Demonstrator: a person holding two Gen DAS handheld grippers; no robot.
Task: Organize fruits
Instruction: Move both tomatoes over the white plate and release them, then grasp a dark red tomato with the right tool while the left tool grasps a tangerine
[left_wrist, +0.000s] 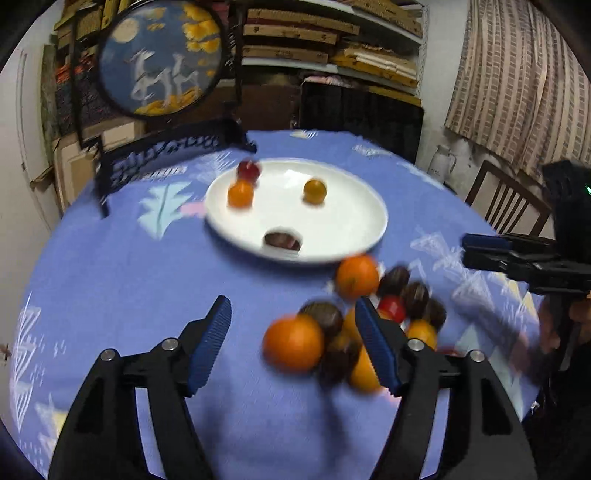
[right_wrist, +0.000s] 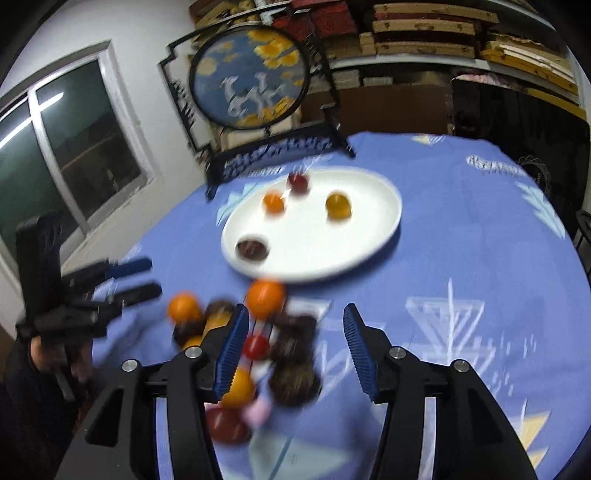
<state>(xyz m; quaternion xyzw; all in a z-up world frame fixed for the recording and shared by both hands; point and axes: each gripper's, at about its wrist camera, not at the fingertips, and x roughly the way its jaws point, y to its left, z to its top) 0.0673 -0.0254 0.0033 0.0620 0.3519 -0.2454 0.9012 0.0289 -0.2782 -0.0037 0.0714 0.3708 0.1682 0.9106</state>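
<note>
A white plate (left_wrist: 343, 225) (right_wrist: 369, 236) on the blue tablecloth holds a red fruit (left_wrist: 248, 170), an orange one (left_wrist: 240, 194), a yellow one (left_wrist: 314, 191) and a dark brown one (left_wrist: 282, 240). A pile of loose fruit lies in front of it: oranges (left_wrist: 293, 341) (right_wrist: 265, 298), dark brown fruits (left_wrist: 415, 295) (right_wrist: 293, 382) and a small red one (left_wrist: 391, 308) (right_wrist: 255, 346). My left gripper (left_wrist: 293, 314) is open and empty above the pile's left side. My right gripper (right_wrist: 293, 325) is open and empty above the pile's right side; it also shows in the left wrist view (left_wrist: 491, 251).
A round blue painted screen on a black stand (left_wrist: 162, 55) (right_wrist: 249, 75) stands at the table's far edge. Shelves of boxes line the back wall. A wooden chair (left_wrist: 506, 199) stands at the right. A window (right_wrist: 66, 147) is at the left.
</note>
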